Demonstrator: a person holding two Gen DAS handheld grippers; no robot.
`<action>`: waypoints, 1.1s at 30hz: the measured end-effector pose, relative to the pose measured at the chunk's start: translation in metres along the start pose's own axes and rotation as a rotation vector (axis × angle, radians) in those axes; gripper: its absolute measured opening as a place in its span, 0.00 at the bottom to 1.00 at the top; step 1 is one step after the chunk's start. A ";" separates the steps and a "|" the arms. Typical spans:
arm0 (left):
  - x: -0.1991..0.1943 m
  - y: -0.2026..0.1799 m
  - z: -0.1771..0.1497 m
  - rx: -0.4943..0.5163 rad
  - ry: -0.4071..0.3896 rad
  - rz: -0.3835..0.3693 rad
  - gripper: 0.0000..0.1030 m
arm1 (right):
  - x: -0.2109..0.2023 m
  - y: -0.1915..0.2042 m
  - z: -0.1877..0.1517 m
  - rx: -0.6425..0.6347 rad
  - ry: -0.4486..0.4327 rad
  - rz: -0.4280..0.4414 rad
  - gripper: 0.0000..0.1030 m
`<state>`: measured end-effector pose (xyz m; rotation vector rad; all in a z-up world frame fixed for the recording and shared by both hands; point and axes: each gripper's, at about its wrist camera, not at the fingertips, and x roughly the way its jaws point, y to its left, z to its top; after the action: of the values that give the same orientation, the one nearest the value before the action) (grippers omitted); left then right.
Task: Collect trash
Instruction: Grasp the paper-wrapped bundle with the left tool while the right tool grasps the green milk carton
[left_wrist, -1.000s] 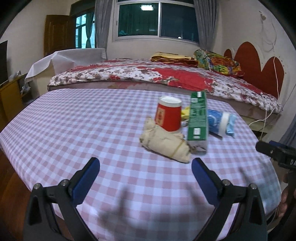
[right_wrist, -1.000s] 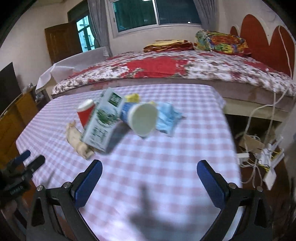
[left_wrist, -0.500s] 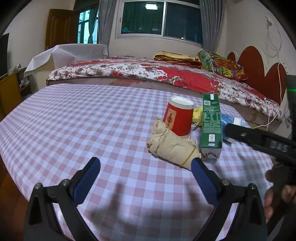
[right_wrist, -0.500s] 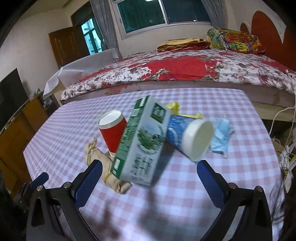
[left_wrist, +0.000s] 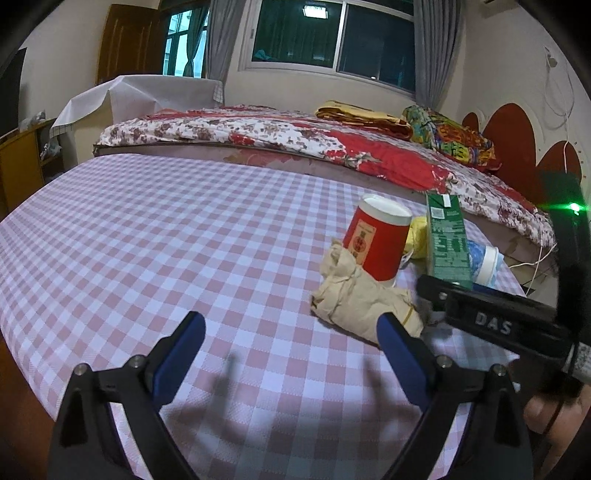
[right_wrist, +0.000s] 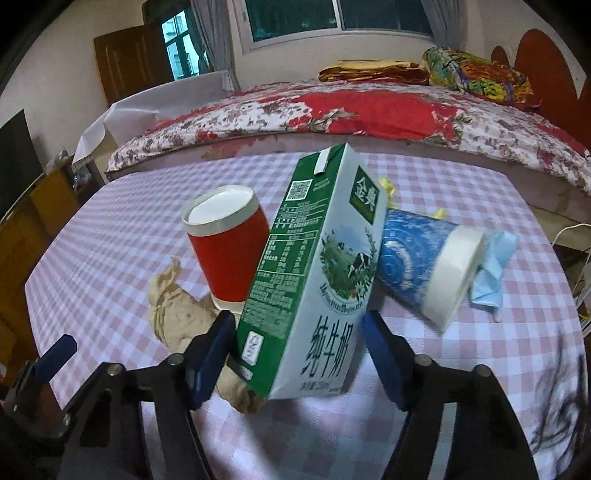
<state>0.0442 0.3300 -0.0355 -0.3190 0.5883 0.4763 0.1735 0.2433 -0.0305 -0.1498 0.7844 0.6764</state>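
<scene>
On the pink checked table (left_wrist: 147, 240) stand a green and white milk carton (right_wrist: 317, 258) (left_wrist: 447, 236) and a red paper cup (right_wrist: 229, 251) (left_wrist: 376, 243). A blue cup (right_wrist: 421, 266) lies on its side to their right, and a crumpled beige paper bundle (left_wrist: 362, 299) (right_wrist: 177, 306) lies in front. My right gripper (right_wrist: 298, 319) is closing around the carton's lower part; its pads sit right at the carton's sides, with no squeeze showing. My left gripper (left_wrist: 288, 325) is wide and closing slightly, with nothing between its fingers. The bundle lies just beyond its right fingertip.
A pale blue mask-like scrap (right_wrist: 495, 266) and a yellow scrap (left_wrist: 419, 236) lie beside the cups. A bed with a red floral cover (left_wrist: 295, 133) runs behind the table. Cables hang off the table's right edge (right_wrist: 569, 229). A person's hand (left_wrist: 550, 417) holds the right gripper.
The right gripper has come forward to the carton and its jaws have narrowed around it. The left gripper has drawn nearer to the paper bundle, and the right gripper's finger now crosses its view.
</scene>
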 end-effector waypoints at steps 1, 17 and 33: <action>0.000 0.000 0.000 -0.002 0.001 -0.002 0.92 | -0.003 -0.003 -0.002 0.000 -0.001 -0.001 0.66; 0.010 -0.025 -0.001 0.032 0.024 -0.054 0.90 | -0.010 -0.029 -0.008 -0.022 0.004 0.006 0.43; 0.064 -0.042 0.009 0.034 0.175 -0.155 0.54 | -0.008 -0.044 -0.006 -0.089 -0.008 0.050 0.43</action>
<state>0.1162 0.3193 -0.0601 -0.3736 0.7346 0.2902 0.1930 0.2025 -0.0343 -0.2088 0.7525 0.7590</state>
